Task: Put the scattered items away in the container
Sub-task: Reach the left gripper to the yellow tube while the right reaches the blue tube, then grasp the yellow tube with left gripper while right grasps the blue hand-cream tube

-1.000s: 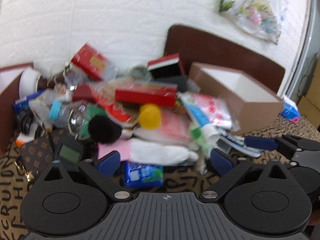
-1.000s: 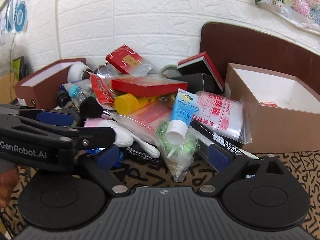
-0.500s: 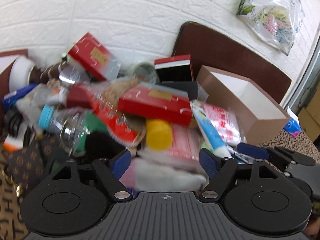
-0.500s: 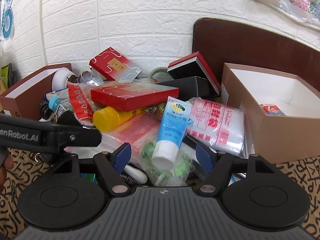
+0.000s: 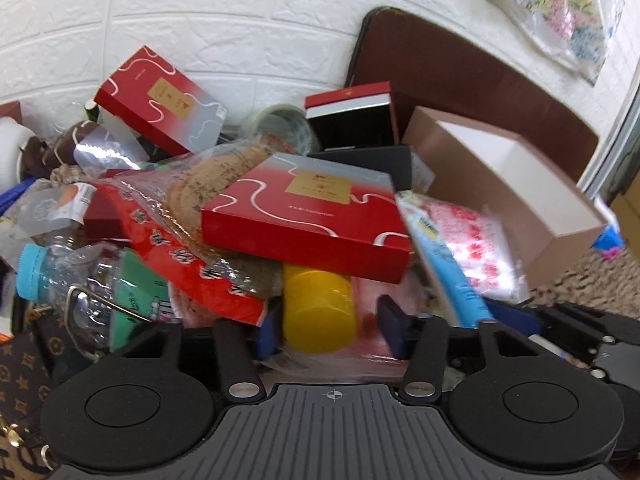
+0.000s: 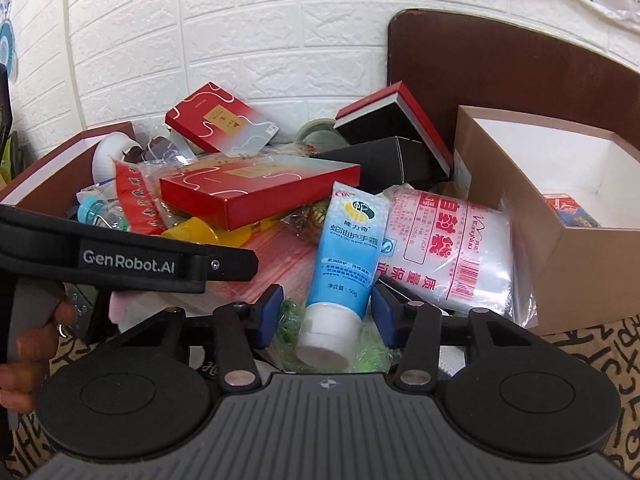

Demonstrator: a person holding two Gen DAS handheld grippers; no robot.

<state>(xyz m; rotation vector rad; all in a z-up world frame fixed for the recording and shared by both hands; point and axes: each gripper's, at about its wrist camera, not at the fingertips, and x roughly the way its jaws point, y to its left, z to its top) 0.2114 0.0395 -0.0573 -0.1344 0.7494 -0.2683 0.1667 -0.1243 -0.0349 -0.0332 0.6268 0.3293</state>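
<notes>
Your left gripper [image 5: 332,330] is spreading its 2 fingers on either side of the yellow bottle [image 5: 319,308], gripping nothing; the flat red box [image 5: 308,216] is hiding the bottle's far end. Your right gripper [image 6: 326,318] is likewise standing released, its 2 blue pads [image 6: 270,312] flanking the capped end of the blue hand-cream tube [image 6: 344,256], with contact impossible to confirm. The tube is lying on the pile, just beside the brown container [image 6: 516,200]. The frame edge is cutting off the container's right side. The zip-bag packet [image 5: 472,248] is blurring in the left view.
</notes>
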